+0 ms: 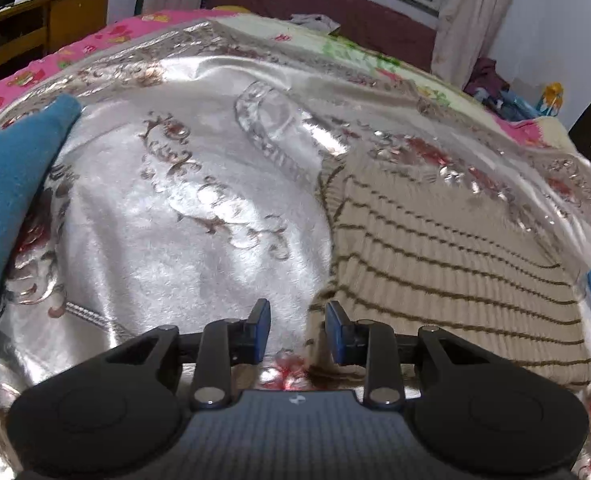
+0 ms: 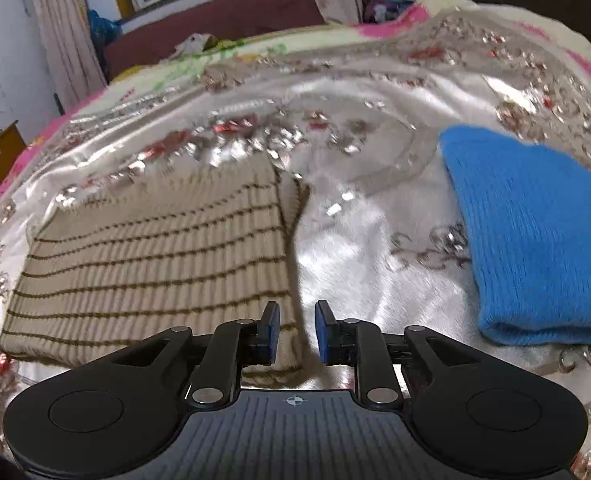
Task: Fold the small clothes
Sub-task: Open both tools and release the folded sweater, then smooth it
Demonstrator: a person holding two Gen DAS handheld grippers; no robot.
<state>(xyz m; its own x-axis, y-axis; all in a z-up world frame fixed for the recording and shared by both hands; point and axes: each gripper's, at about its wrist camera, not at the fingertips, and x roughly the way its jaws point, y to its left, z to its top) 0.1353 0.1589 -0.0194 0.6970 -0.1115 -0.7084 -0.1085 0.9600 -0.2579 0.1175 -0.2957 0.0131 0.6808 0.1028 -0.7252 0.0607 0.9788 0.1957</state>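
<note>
The shiny silver blanket (image 1: 183,208) is lying bare between the striped sweater (image 1: 447,256) and the teal cloth (image 1: 11,184), giving room to pass. On the other side, a folded blue sweater (image 2: 531,240) is sitting in the way.

A striped sweater (image 2: 155,256) lies flat on the bed (image 2: 375,240), with a folded knit (image 2: 535,240) to its right and a cloth (image 1: 11,200) off to its left.
</note>
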